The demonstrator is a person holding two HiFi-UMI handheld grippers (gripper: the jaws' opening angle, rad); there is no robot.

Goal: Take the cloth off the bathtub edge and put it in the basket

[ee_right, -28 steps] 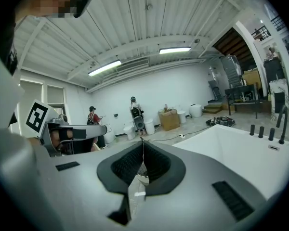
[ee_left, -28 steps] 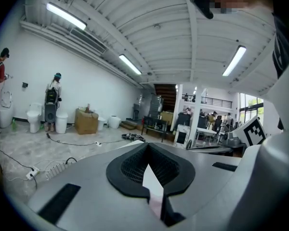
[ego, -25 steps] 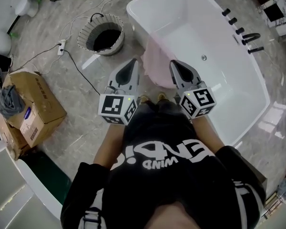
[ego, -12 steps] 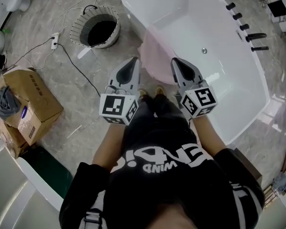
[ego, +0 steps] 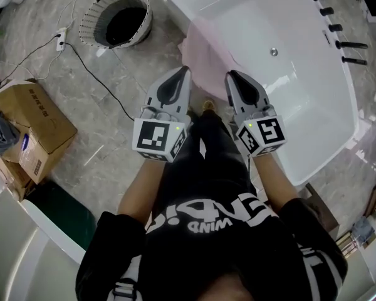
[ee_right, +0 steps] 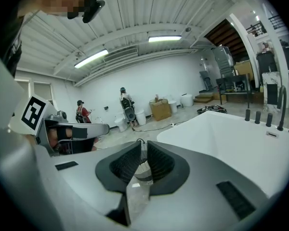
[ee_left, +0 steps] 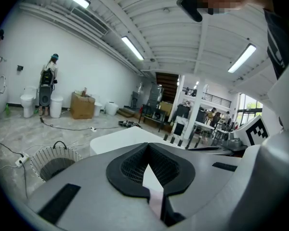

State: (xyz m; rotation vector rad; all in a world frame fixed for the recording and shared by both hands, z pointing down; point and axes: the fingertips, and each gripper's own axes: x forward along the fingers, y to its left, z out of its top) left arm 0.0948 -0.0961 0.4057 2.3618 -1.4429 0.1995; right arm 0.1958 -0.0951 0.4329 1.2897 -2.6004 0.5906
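The soft pink cloth (ego: 203, 55) hangs over the near edge of the big white bathtub (ego: 307, 99). Its long side runs along that edge. The left gripper (ego: 182, 71) and the right gripper (ego: 232, 75) both point at it. Each has its 2 fingers pressed together and holds nothing. The round white wire basket (ego: 86, 25) sits on the floor, well apart.

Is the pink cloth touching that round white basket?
Apart. Head view: pink cloth draped over the white bathtub rim, grey floor between it and the basket.

black short-sleeved shirt (ego: 238, 256), white lettering (ego: 216, 209) across the chest (seen upside down), dark trousers (ego: 219, 155) below.
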